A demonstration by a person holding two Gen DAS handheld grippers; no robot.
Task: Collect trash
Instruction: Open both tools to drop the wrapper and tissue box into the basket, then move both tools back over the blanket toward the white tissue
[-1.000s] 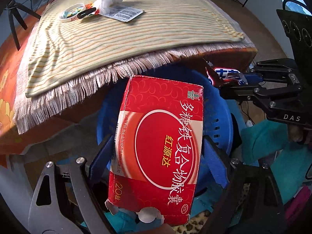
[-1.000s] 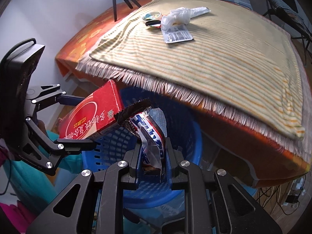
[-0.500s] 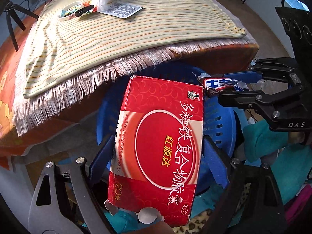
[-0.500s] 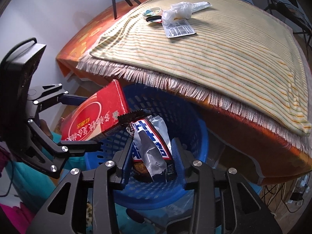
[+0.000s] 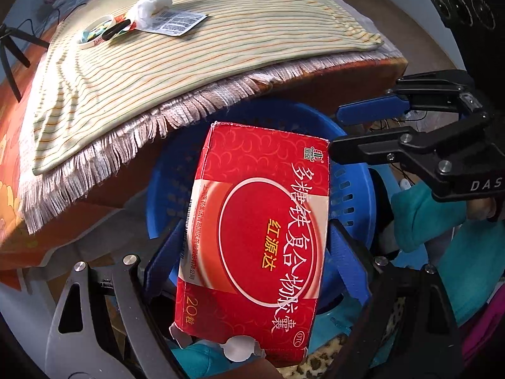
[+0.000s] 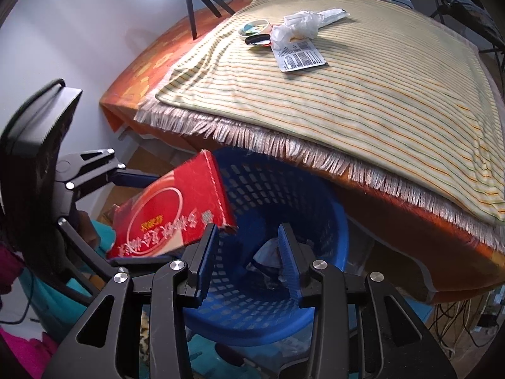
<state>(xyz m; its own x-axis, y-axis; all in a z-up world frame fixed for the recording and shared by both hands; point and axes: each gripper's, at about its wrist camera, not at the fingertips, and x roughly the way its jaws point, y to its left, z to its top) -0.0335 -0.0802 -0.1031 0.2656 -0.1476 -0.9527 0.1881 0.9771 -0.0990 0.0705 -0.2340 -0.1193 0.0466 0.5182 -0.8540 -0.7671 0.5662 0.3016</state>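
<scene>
- Gripping a flat red cardboard medicine box (image 5: 255, 240) across its width, the left gripper (image 5: 252, 252) has its blue pads spread wide, tilting the box over the blue perforated plastic basket (image 6: 262, 195).
- Right gripper (image 6: 249, 252) hangs above the basket's mouth; its jaws have just been opening, part-way apart with nothing between them.
- A crumpled wrapper (image 6: 268, 252) lies at the basket's bottom.
- On the striped fringed cloth (image 6: 363, 79) lie a clear plastic bag (image 6: 303, 25), a printed sachet (image 6: 300, 55) and a round lid (image 6: 254, 27).
</scene>
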